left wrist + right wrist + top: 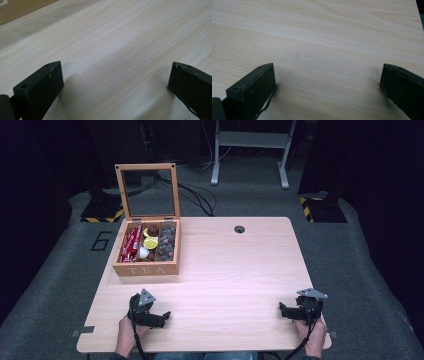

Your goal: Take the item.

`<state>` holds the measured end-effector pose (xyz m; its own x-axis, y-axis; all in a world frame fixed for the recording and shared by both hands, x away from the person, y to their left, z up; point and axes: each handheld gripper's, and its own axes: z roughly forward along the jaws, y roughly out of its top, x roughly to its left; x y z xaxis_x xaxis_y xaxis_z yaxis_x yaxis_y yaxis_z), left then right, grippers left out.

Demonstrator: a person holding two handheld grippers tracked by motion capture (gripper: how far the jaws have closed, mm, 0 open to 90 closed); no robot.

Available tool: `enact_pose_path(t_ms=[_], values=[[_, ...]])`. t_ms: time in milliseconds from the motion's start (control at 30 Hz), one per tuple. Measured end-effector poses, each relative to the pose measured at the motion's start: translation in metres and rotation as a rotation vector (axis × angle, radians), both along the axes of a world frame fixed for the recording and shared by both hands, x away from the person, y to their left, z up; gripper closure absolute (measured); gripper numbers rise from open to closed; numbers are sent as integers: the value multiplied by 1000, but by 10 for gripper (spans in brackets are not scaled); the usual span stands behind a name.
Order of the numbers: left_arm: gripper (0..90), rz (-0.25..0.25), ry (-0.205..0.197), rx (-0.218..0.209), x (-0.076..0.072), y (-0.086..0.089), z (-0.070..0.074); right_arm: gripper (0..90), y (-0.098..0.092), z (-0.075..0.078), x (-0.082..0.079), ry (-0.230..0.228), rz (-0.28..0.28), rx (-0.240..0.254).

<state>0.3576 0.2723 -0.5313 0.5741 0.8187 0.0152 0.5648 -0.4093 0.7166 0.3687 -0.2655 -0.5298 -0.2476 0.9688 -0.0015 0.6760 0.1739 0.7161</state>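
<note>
Here both grippers, left (159, 316) and right (286, 311), rest low on the counter (230, 270), well short of the tea box (146, 249), fingers spread wide, holding nothing.

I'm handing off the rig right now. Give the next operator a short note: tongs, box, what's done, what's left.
Left tongs: open, holding nothing, low over the table near its front left.
Right tongs: open, holding nothing, near the front right.
Wooden tea box: back left of the table, glass lid standing open, compartments filled with red packets and capsules.
Done: lid is open.
Left: nothing gripped yet; the box is probably the next reach.
</note>
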Motion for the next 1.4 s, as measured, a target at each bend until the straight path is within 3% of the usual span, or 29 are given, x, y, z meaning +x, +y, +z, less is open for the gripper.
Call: enact_pose_path(t_ms=[533, 800, 967, 1400], values=[[0, 0, -3, 2, 0, 0, 0, 0, 0, 0, 0, 0, -3, 3], [0, -23, -1, 7, 1, -1, 1, 0, 0, 0, 0, -1, -1, 1], [1, -32, 5, -3, 2, -2, 5, 0, 0, 0, 0, 0, -1, 2], [1, -18, -26, -20, 8, 6, 24, 0, 0, 0, 0, 0, -2, 3]])
